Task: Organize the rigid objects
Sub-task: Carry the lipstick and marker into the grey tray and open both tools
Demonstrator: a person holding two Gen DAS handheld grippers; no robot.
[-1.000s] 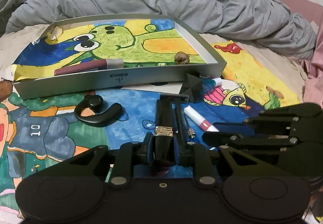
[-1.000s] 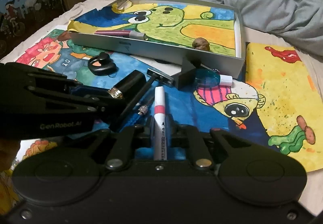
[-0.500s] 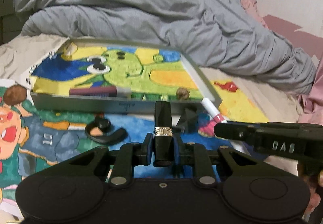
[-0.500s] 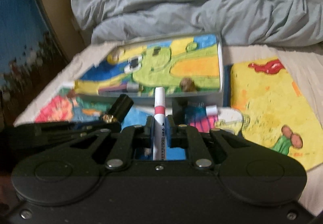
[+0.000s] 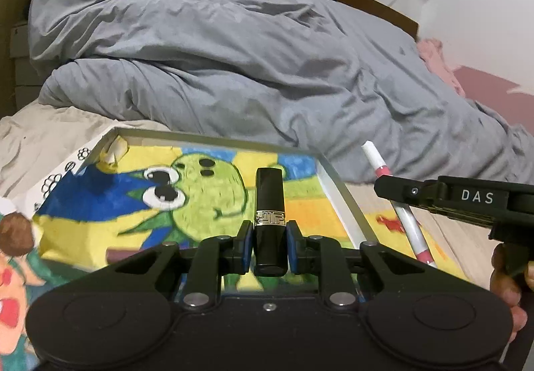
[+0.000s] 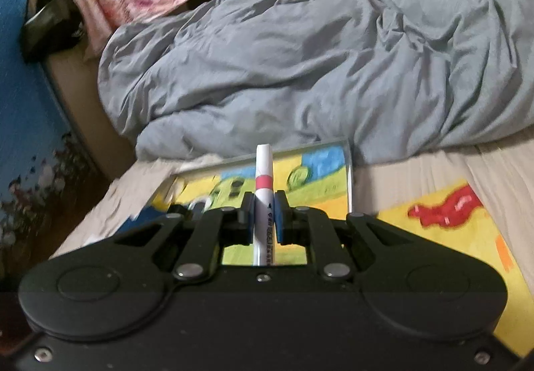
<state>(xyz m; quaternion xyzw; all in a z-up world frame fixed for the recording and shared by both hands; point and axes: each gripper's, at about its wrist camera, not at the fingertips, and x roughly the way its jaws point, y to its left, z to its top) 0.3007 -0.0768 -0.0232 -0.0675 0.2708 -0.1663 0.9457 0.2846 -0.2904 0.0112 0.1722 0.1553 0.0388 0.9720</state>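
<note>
Black lipstick tube [image 5: 269, 220] (silver band) and white pink-banded marker [image 6: 263, 200], both lifted above the tray [image 5: 337, 194].

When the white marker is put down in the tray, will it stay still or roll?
The marker is round and smooth, so it probably rolls on the flat tray. It looks stiff and light. Laid against the rim, it should stop.

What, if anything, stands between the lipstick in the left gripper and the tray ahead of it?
Nothing visible: the lipstick is clamped in the left gripper above the tray, whose picture-lined floor shows bare just ahead.
</note>
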